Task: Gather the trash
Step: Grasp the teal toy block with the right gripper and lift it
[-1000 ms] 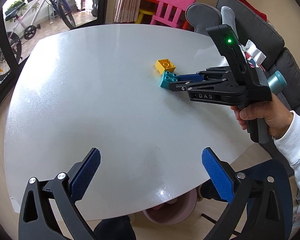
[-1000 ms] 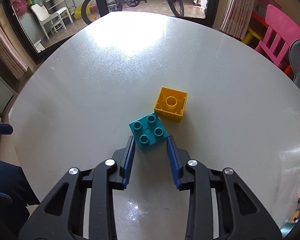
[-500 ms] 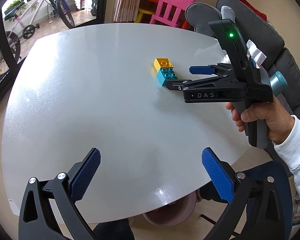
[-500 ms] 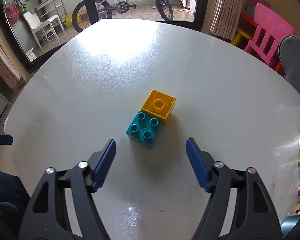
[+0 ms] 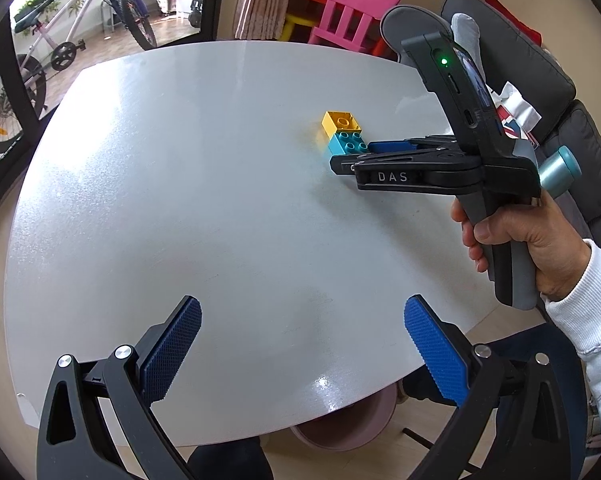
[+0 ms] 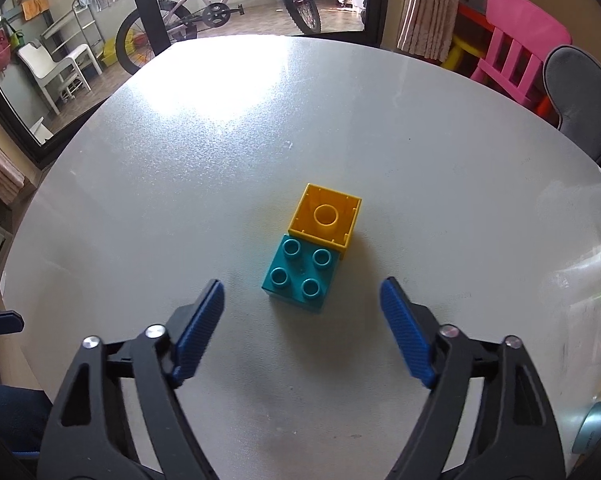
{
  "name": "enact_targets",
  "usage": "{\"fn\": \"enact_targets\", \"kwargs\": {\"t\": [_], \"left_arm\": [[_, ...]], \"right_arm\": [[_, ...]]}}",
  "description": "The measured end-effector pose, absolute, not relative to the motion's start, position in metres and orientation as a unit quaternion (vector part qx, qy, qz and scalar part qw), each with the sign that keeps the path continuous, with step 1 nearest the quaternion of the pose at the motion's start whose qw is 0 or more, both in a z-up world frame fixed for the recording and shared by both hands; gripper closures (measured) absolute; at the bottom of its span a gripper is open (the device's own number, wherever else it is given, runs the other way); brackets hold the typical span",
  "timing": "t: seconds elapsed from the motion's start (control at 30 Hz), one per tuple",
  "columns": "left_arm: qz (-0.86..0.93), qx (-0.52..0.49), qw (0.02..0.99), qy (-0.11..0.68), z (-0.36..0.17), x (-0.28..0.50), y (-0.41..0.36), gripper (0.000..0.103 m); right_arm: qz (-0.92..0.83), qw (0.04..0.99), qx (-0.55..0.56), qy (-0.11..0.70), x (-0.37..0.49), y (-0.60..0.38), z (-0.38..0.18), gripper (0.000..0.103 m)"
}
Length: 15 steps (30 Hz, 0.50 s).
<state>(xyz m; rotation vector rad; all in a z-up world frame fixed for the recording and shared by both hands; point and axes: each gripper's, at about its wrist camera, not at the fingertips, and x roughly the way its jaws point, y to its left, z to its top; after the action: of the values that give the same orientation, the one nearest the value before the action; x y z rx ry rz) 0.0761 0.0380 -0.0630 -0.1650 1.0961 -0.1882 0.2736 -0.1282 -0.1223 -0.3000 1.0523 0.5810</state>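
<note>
Right wrist view: our right gripper [image 6: 302, 320] faces two bricks on the counter [image 6: 180, 184].
Fingers spread, having just narrowed, nothing between; teal brick [image 6: 298, 276] touches yellow brick [image 6: 326, 216]. Left gripper [image 5: 300, 344] spread.

Glossy white table [image 6: 180, 168] – pink chair [image 6: 516, 40], bicycle [image 6: 220, 8] beyond the sunlit glass door, grey sofa [image 5: 540, 60].

hidden: pink bowl [image 5: 340, 428] mostly under table [image 5: 180, 200] | bicycle [image 6: 220, 8] cut by frame edge
</note>
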Motion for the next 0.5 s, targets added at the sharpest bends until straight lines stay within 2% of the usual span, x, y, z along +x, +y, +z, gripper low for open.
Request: {"fn": "enact_targets", "kwargs": {"t": [0.07, 0.1, 0.5], "left_arm": [[-0.089, -0.079, 0.847, 0.518, -0.062, 0.077, 0.039, 0.006], [-0.089, -0.078, 0.847, 0.518, -0.062, 0.077, 0.038, 0.006], [-0.09, -0.057, 0.858, 0.503, -0.054, 0.108, 0.019, 0.006]], "right_arm": [[0.271, 0.809, -0.134, 0.505, 0.275, -0.128, -0.126, 0.059], [0.268, 0.812, -0.134, 0.501, 0.274, -0.129, -0.125, 0.066], [0.27, 0.82, -0.127, 0.489, 0.257, -0.163, -0.099, 0.069]]}}
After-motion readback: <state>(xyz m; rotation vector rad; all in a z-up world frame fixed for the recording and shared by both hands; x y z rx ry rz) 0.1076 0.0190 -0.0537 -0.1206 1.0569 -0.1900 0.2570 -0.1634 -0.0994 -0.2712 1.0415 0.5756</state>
